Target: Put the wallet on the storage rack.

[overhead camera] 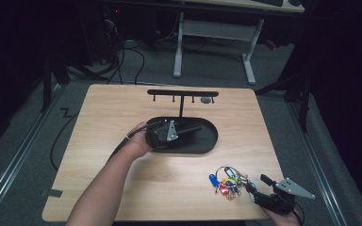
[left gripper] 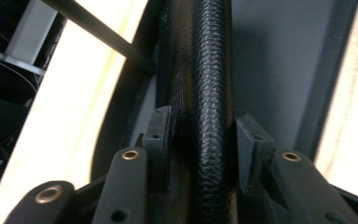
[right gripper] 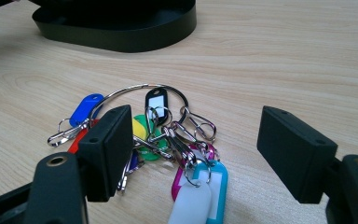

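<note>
My left gripper (overhead camera: pixel 191 130) lies over the black oval tray (overhead camera: pixel 209 143) at the table's middle. In the left gripper view it (left gripper: pixel 204 121) is shut on a long black item with a leather-like grain (left gripper: pixel 212 70), above the tray's grey floor (left gripper: pixel 275 65). A bunch of coloured key tags on a metal ring (overhead camera: pixel 226 181) lies on the wood near the front right. My right gripper (overhead camera: pixel 258 184) sits just right of it, open. In the right gripper view (right gripper: pixel 200 140) the jaws stand wide apart and the key bunch (right gripper: pixel 168 135) lies between and ahead of them, nothing gripped.
A black T-shaped rack with small hooks (overhead camera: pixel 183 93) rises behind the tray; its thin post (left gripper: pixel 98 28) crosses the left gripper view. The tray wall (right gripper: pixel 121 37) stands beyond the keys. A white desk frame (overhead camera: pixel 214 33) is behind the table.
</note>
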`<state>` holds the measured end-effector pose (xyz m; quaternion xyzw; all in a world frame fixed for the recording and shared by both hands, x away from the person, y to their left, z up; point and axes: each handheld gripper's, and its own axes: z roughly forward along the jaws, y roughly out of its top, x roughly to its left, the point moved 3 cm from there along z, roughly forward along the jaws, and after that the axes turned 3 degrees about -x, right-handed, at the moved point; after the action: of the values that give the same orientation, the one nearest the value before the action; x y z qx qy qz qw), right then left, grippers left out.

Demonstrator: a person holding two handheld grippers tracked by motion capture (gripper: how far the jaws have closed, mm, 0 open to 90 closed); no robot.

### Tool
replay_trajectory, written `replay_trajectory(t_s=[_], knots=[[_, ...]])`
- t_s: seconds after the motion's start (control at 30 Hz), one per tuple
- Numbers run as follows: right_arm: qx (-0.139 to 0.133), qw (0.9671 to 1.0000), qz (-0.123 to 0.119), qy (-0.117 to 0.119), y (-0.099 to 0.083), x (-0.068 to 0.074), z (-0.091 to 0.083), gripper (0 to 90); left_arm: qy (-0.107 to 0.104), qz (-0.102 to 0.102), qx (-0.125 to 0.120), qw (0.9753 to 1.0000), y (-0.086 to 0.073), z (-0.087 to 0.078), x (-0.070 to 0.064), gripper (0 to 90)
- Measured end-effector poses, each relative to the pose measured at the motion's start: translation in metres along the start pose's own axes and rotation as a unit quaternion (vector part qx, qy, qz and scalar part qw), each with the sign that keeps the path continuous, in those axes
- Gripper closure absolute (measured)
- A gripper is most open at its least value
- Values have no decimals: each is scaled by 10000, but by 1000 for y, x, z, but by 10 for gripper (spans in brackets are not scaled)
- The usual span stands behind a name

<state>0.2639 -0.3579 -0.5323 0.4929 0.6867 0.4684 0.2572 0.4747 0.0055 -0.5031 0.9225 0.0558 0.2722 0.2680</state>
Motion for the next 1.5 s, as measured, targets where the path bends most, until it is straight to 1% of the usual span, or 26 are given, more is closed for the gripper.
replay_trajectory(t_s=[0.1,0.23,0.37,0.5,0.53,0.57,0.63,0.73,0.8,0.87,0.9,0.93,0.97,1.07,1.17,1.3,1.33,1.4,1.43,1.5], knots=[[16,10000,6,2,0,0,0,271,-42,31,19,10000,-1,0,-4,598],[17,10000,-17,3,0,1,1,271,-86,-42,-8,10000,-4,-1,-7,586],[36,10000,-19,4,0,2,1,271,-132,-34,67,9999,-5,-2,-10,568],[41,10000,-29,9,0,2,2,272,-160,20,43,9999,-4,-5,-13,567],[42,10000,-27,6,0,2,2,271,-168,7,-6,9999,-3,-6,-13,562],[39,10000,-32,7,0,3,2,271,-165,-7,-40,9999,-2,-7,-13,561],[41,10000,-34,10,0,3,2,271,-95,-40,-92,9999,-1,-10,-12,577],[44,10000,-30,14,0,3,2,272,-57,-41,-69,10000,0,-13,-12,579],[40,10000,-37,17,0,3,2,271,-36,-60,-102,9999,0,-16,-12,578],[37,10000,-39,22,0,3,2,271,-30,-195,-254,9995,-1,-21,-14,581],[41,10000,-33,22,0,3,2,271,-39,-317,-325,9990,-2,-25,-16,582],[41,10000,-33,22,0,3,2,271,-39,-317,-325,9990,-2,-25,-16,584],[43,10000,-31,26,0,3,2,271,-47,-389,-363,9986,-3,-28,-18,584],[55,10000,-49,29,0,3,3,272,-58,-459,-391,9982,-9,-31,-24,585],[57,9999,-72,43,0,3,3,272,-44,-582,-432,9974,-16,-36,-28,584],[54,9999,-72,45,0,5,3,272,-42,-922,-573,9941,-25,-46,-33,578],[64,9999,-69,41,0,5,3,272,-57,-1030,-622,9927,-29,-49,-36,578],[75,9999,-74,53,-1,5,4,281,-48,-1125,-677,9913,-34,-52,-39,573],[90,9999,-59,71,-1,5,4,283,-97,-1207,-674,9904,-36,-54,-41,571],[113,9999,-56,79,-1,5,4,286,-63,-1327,-731,9884,-43,-58,-46,564]])
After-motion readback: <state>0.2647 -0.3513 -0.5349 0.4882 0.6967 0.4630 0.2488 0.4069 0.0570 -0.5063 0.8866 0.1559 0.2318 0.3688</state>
